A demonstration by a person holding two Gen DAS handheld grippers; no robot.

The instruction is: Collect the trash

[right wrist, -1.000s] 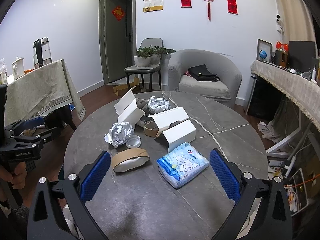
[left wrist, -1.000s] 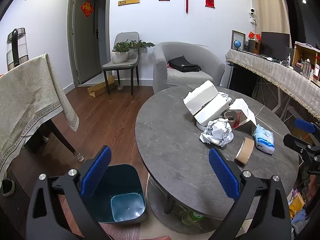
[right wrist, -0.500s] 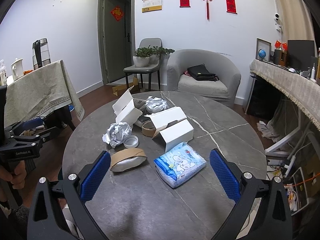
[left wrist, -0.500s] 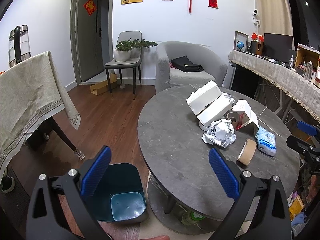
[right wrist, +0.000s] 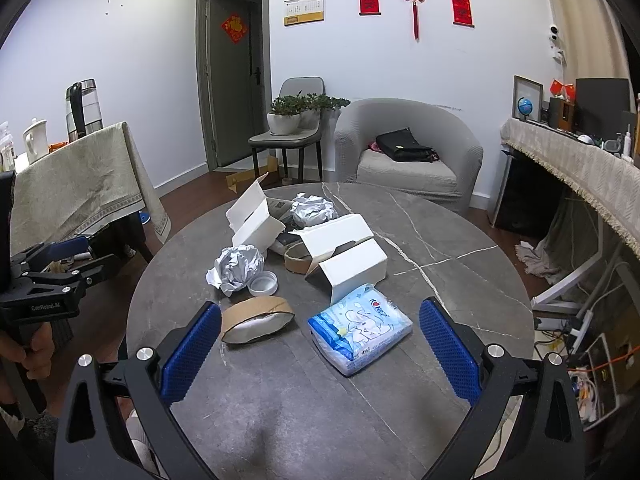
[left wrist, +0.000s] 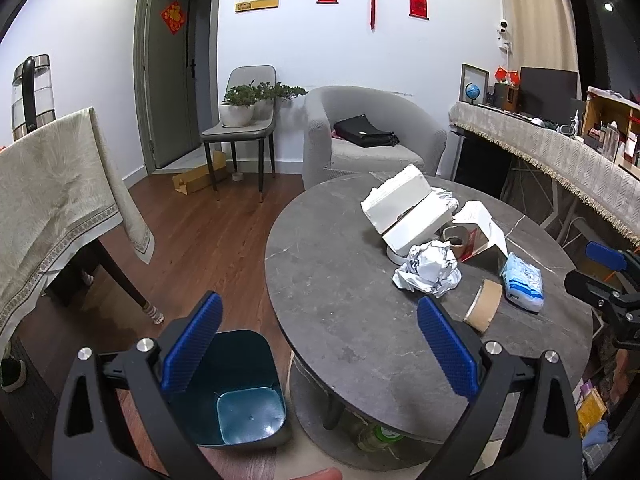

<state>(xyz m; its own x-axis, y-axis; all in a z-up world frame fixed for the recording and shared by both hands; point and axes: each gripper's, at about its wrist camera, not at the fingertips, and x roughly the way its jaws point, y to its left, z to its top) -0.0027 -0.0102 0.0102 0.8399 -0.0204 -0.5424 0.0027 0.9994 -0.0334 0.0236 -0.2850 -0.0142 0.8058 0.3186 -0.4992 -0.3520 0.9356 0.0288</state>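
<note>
Both grippers, left (left wrist: pixel 318 346) and right (right wrist: pixel 320 350), gape empty; bin (left wrist: pixel 240 408) lower left empty, table (right wrist: pixel 440 248) trash untouched.

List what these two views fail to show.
- Left wrist view: bin near wall hidden behind the left claw finger.
- Left wrist view: items on the shelf under the table are cut off by its top.
- Right wrist view: contents of the white boxes, facing away.
</note>
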